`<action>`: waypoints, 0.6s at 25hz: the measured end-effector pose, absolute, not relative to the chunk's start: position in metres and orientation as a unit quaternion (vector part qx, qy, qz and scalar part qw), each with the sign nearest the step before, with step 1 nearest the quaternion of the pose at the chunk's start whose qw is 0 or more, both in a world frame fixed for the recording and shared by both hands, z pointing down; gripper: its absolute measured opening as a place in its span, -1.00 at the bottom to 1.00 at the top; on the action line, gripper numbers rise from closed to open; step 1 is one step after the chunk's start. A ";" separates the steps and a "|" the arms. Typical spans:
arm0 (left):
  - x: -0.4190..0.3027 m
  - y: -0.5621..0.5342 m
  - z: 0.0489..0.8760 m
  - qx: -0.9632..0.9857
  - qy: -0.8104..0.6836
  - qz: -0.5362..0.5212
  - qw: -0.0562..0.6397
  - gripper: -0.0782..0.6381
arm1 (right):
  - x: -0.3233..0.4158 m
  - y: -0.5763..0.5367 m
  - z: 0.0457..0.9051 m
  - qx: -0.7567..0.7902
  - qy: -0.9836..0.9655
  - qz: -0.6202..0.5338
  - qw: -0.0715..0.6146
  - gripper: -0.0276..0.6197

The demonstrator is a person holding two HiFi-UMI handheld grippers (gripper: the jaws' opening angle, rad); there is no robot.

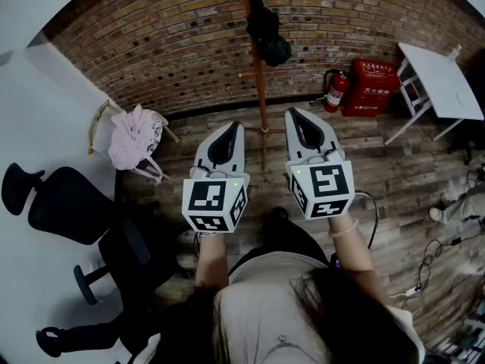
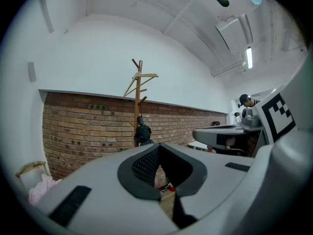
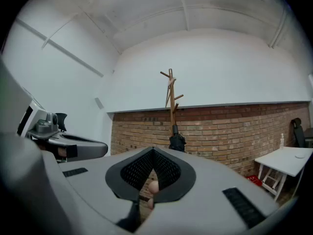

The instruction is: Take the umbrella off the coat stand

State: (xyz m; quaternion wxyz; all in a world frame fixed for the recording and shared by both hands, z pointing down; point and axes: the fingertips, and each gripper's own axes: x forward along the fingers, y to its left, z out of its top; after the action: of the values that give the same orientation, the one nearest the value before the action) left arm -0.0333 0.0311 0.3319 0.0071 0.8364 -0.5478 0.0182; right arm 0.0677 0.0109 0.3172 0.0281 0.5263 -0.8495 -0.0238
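A black folded umbrella (image 1: pixel 267 32) hangs high on the wooden coat stand (image 1: pixel 261 89) against the brick wall. Both grippers are held level side by side, well short of the stand and pointing at it. My left gripper (image 1: pixel 229 130) sits just left of the pole and my right gripper (image 1: pixel 298 117) just right of it; both are shut with nothing in them. In the left gripper view the umbrella (image 2: pixel 142 132) hangs on the stand (image 2: pixel 138 94) beyond the closed tips (image 2: pixel 157 148). The right gripper view shows the umbrella (image 3: pixel 177 142) straight above its closed tips (image 3: pixel 153 151).
A red fire extinguisher (image 1: pixel 337 91) and a red box (image 1: pixel 371 86) stand right of the coat stand. A white table (image 1: pixel 442 82) is at the far right. A chair with pink cloth (image 1: pixel 135 136) and a black office chair (image 1: pixel 68 203) are on the left. Cables lie at the lower right.
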 end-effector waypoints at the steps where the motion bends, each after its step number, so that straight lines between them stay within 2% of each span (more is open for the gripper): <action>1: -0.033 0.027 0.332 0.837 -0.547 0.018 0.007 -0.76 | 0.067 0.007 0.317 0.525 -0.851 -0.022 0.026 -0.81; 15: -0.027 -0.036 0.332 0.836 -0.549 0.016 0.011 -0.76 | 0.069 -0.053 0.314 0.519 -0.854 -0.033 0.019 -0.81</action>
State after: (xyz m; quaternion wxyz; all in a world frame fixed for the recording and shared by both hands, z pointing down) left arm -0.0274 -0.0365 0.3317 0.0113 0.8356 -0.5489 0.0157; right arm 0.0690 -0.0528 0.3137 0.0189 0.5190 -0.8539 -0.0328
